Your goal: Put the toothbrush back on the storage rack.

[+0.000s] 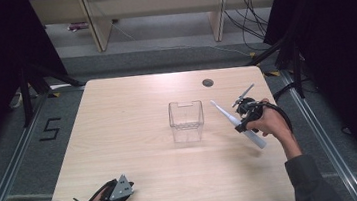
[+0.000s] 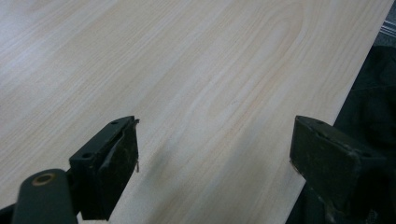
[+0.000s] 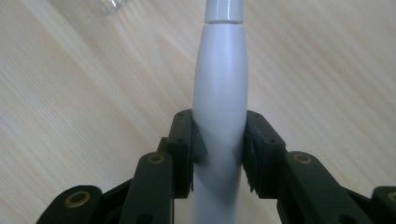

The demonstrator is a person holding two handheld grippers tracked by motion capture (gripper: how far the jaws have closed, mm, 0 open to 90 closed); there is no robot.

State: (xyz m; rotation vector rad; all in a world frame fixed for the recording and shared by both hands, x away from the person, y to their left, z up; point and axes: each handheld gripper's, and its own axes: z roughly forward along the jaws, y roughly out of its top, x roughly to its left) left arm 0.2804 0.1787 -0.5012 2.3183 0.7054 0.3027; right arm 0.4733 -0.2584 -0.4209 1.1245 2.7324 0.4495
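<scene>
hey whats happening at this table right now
A person at a wooden table holds a gripper in each hand. The right gripper is clamped on the handle of a white electric toothbrush, held off the table at a slant with its thin head end pointing toward a clear plastic container that stands upright in the middle of the table. The toothbrush is beside the container, not in it. The left gripper sits at the near edge of the table with its jaws wide open and nothing between them.

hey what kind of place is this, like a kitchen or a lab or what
Probably a lab or recording rig, not a kitchen: a bare wooden table on a grey floor with rails, loose cables behind it, and dark curtains at the sides.
</scene>
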